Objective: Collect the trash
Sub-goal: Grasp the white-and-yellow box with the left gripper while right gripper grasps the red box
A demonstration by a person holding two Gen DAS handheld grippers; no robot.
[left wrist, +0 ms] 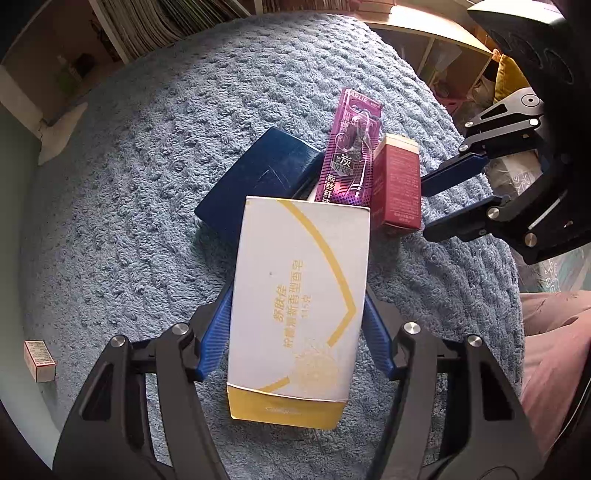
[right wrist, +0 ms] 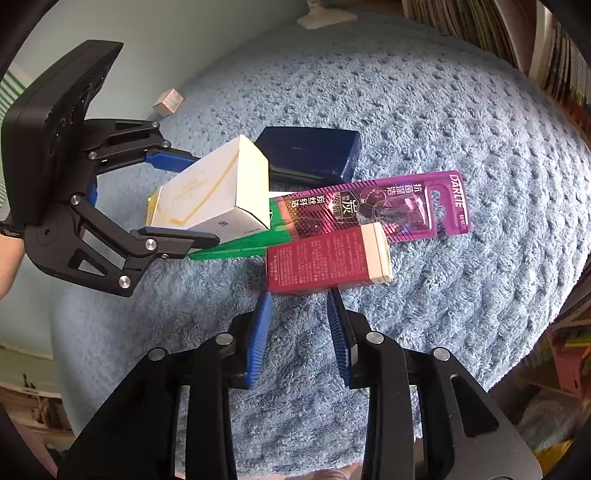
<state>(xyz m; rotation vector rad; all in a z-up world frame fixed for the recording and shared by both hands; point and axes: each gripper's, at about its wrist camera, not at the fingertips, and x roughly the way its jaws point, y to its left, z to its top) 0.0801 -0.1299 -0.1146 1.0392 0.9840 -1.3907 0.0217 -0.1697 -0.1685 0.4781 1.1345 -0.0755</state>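
A white and yellow box (left wrist: 299, 295) lies tilted on a pile of packaging, and my left gripper (left wrist: 299, 290) is shut on its two long sides. The right wrist view shows that same left gripper (right wrist: 207, 201) holding the white box (right wrist: 218, 192) with one end raised. A dark red box (right wrist: 325, 258) with a cream end lies just past the tips of my right gripper (right wrist: 300, 293). Those jaws stand a little apart with only rug between them. In the left wrist view, the right gripper (left wrist: 424, 208) sits beside the red box (left wrist: 397, 184).
A purple toothbrush packet (right wrist: 388, 206), a dark blue flat case (right wrist: 310, 155) and a green sheet (right wrist: 240, 247) lie in the same pile on a blue shaggy rug (right wrist: 443, 110). A small box (left wrist: 38, 360) sits off the rug. Bookshelves (left wrist: 155, 22) line the far side.
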